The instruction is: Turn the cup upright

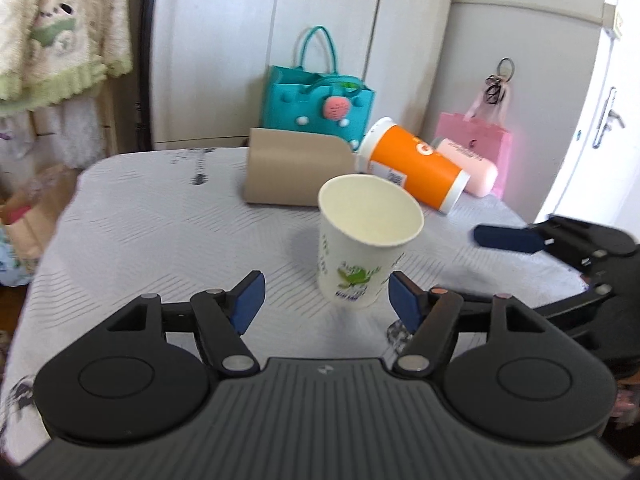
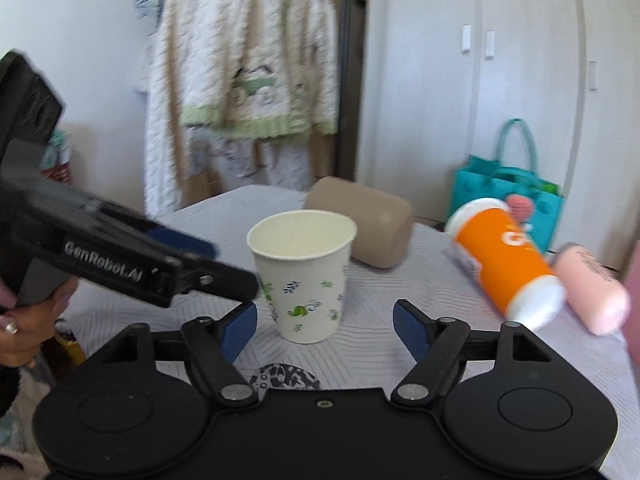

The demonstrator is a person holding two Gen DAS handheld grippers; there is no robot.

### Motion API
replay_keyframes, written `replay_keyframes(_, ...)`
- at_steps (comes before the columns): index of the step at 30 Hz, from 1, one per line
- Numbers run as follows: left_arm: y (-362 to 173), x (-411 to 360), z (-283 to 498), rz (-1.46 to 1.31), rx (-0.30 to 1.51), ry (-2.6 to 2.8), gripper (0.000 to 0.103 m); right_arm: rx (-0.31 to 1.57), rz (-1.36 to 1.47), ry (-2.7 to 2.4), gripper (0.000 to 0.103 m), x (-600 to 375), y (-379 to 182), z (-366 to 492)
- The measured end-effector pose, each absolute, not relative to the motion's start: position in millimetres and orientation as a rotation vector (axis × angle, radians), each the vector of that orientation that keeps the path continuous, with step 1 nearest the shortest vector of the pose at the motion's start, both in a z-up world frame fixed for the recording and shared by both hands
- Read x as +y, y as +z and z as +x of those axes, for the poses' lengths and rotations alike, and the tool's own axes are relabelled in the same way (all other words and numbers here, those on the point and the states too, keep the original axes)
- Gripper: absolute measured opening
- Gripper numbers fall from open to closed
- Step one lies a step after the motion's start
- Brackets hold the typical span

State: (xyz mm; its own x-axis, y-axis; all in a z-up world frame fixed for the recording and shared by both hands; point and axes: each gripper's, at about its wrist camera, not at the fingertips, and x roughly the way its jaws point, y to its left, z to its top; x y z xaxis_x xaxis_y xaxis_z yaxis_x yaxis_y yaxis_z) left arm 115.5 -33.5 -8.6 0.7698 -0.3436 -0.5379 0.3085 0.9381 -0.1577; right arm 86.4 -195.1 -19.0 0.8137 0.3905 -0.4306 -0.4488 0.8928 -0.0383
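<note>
Pale grey patterned cloth (image 1: 160, 224) covers the table on which everything rests, with white cupboard doors behind. Near its middle stands the white paper cup with green leaf print (image 1: 366, 240), mouth up, base seemingly flat on the cloth, so the flip looks done and the step in hand is, I judge, a clean withdrawal. Behind the cup lies a beige rounded block (image 1: 294, 170); behind and to the cup's right lies an orange tumbler with white ends (image 1: 412, 168), tipped on its side, and a pale pink cylinder (image 1: 472, 166) just beyond that tumbler.

From its own camera, the left gripper (image 1: 326, 300) is spread wide, with the cup's lower part between the blue pads (image 1: 250, 300) and touching neither. The right gripper (image 2: 325, 330) is likewise released, pads apart, the cup just ahead of them and free.

To finish well, both tools should draw straight back from the cup, jaws kept wide, without any sideways sweep: a light, empty paper cup will likely topple at a slight brush on its rim, and the left tool's finger sits close beside its wall in the right-hand view
</note>
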Motion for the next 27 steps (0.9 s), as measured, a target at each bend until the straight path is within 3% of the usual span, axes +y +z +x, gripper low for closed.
replay_keyframes(15, 14, -26, 52, -0.019, 0.539, -0.237, 0.078, 0.366, -0.103, 0.177, 0.093, -199, 0, 21)
replay_keyframes(18, 17, -22, 40, -0.019, 0.522, -0.219, 0.083, 0.352, -0.096, 0.139, 0.102, -197, 2, 12)
replay_keyframes(27, 19, -5, 22, -0.02, 0.496, -0.156, 0.102, 0.355, -0.071, 0.057, 0.103, -190, 2, -9)
